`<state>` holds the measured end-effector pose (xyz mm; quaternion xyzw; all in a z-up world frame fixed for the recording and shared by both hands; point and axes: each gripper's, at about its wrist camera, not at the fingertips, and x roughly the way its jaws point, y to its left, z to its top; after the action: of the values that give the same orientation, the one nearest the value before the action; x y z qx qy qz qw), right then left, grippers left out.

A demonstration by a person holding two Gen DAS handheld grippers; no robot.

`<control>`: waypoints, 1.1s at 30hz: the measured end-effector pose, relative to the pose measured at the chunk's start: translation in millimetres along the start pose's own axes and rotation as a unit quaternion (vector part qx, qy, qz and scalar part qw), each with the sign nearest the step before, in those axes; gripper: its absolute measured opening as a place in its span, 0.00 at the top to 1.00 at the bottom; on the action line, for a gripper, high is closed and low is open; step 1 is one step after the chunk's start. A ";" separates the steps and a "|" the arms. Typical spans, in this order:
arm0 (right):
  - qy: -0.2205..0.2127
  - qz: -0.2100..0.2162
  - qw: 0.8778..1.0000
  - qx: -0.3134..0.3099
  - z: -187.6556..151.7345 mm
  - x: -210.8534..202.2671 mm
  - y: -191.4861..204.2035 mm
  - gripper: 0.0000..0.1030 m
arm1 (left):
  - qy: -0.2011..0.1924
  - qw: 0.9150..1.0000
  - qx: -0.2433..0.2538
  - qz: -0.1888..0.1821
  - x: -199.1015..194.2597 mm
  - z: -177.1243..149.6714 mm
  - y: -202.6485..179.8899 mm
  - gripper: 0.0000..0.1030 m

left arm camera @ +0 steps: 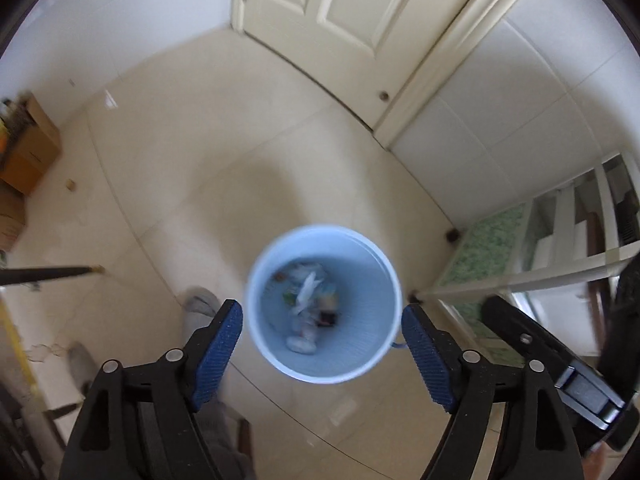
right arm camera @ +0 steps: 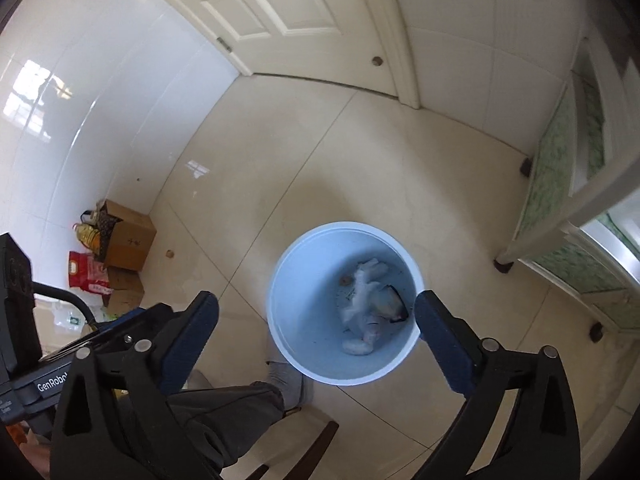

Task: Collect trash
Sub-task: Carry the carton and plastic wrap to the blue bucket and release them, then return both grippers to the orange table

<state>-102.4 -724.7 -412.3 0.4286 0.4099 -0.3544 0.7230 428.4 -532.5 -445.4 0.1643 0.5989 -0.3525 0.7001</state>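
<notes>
Both released: left gripper (left arm camera: 322, 322) and right gripper (right arm camera: 317, 316) empty, jaws wide above the round pale-blue plastic bin (left arm camera: 372, 360); risk: dropping lower, fingers clip rim and tip it.

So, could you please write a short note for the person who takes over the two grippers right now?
Left hand-held gripper: open, nothing between its pads, above the bin.
Right hand-held gripper: open, also empty, above the same bin.
Things: the light blue bin stands upright on the tiled floor; crumpled white paper and some small wrappers lie at its bottom.
Done: that trash is in the bin.
Left: no loose trash is clearly visible near the bin. A small brown piece lies on the floor by the cardboard box; I cannot tell whether it is trash, so please check it.
</notes>
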 end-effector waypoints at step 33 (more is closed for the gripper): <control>-0.172 0.125 0.961 -0.175 -66.4 -245.6 237.0 0.00 | -0.311 0.941 -0.070 0.116 -353.4 -243.3 50.7 0.04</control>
<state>-18.2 -534.3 -133.8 0.2758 0.2783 -0.2526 0.8847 275.5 -233.7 -173.5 0.0650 0.3515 -0.2594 0.8972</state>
